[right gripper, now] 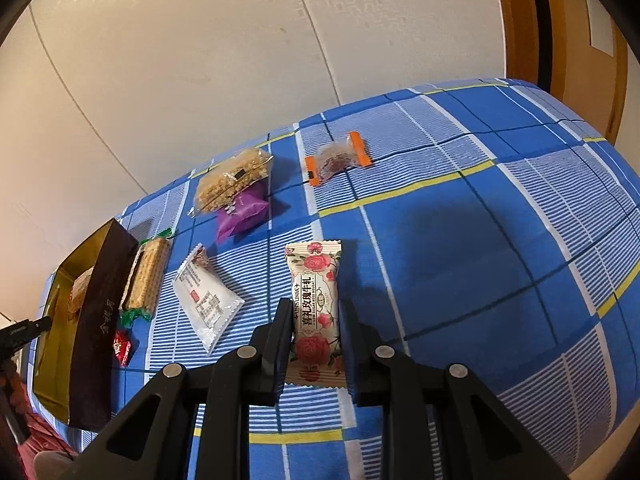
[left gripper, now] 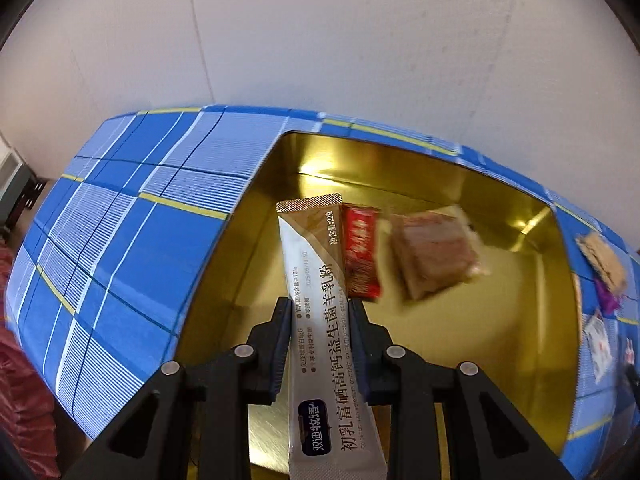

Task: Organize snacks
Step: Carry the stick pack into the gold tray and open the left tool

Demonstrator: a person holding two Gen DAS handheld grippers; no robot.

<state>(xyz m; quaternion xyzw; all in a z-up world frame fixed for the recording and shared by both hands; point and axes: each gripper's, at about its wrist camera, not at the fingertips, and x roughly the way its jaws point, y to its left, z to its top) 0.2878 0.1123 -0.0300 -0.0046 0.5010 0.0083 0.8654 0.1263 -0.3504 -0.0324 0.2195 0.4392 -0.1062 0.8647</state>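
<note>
Left gripper (left gripper: 320, 300), black, two-fingered: clamped on a long white-and-gold powder stick sachet (left gripper: 320, 280) with Chinese print, pinched across its width about midway along. The sachet's gold-tipped end points out over the open gold-lined metal tin (left gripper: 520, 300). The tin sits on a blue plaid cloth (left gripper: 132, 240) with white stripes and thin yellow lines.

Inside the tin, on its floor: a small red foil-wrapped bar (left gripper: 362, 256) just beside the sachet's far end, and next to that a clear-wrapped pinkish-brown cake (left gripper: 436, 252), slightly blurred. They lie close together, whether touching I cannot tell.

Right gripper (right gripper: 314, 312): clenched on a cream candy wrapper printed with pink roses (right gripper: 316, 300), fingers pressing both long sides. The wrapper's far end points away across the cloth. Whether it is lifted or resting on the cloth I cannot tell.

On the cloth in the right wrist view, loose snacks:
- white flat sachet (right gripper: 206, 300), left of the rose candy, apart from it
- green-ended pale wafer bar (right gripper: 146, 280) lying along the tin's dark brown outer wall (right gripper: 100, 312)
- small red wrapped sweet (right gripper: 122, 346) near the tin's wall
- clear pack of puffed golden grain (right gripper: 232, 180) overlapping a purple packet (right gripper: 242, 212)
- orange-ended clear packet with dark red contents (right gripper: 338, 160), farther off, alone

Cream patterned wall (right gripper: 200, 60) behind; wooden door frame (right gripper: 520, 20) at the right.
</note>
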